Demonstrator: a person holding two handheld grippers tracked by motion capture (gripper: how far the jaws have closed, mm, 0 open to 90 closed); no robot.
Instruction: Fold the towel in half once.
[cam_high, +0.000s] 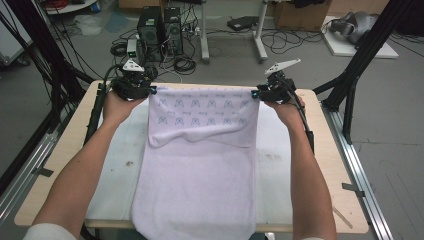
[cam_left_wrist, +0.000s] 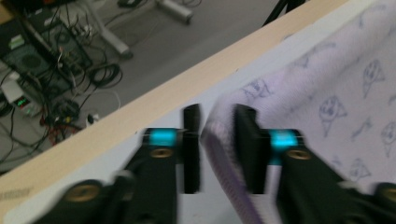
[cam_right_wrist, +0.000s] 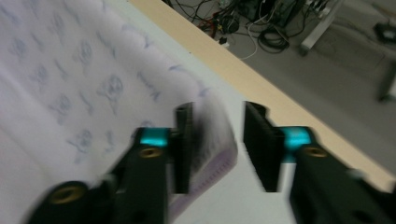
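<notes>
Two corners of a pale lilac towel (cam_high: 200, 165) sit at the far edge of the counter (cam_high: 60, 165), where its upper part has been folded over toward the person, showing a printed side with small blue figures, while the plain lower part hangs off the near edge. In the left gripper view the left gripper (cam_left_wrist: 217, 140) has its fingers (cam_left_wrist: 191, 149) parted, the towel's stitched corner standing loosely in the gap; in the right gripper view the right gripper (cam_right_wrist: 217, 144) is also spread, one finger over the corner and nothing pinched. To do this step well, I would judge both hands should draw straight back and level together, so the fold stays square and neither corner drags. A white mat (cam_high: 117, 165) lies under the towel; cables and computer boxes (cam_high: 160, 32) clutter the floor beyond.
</notes>
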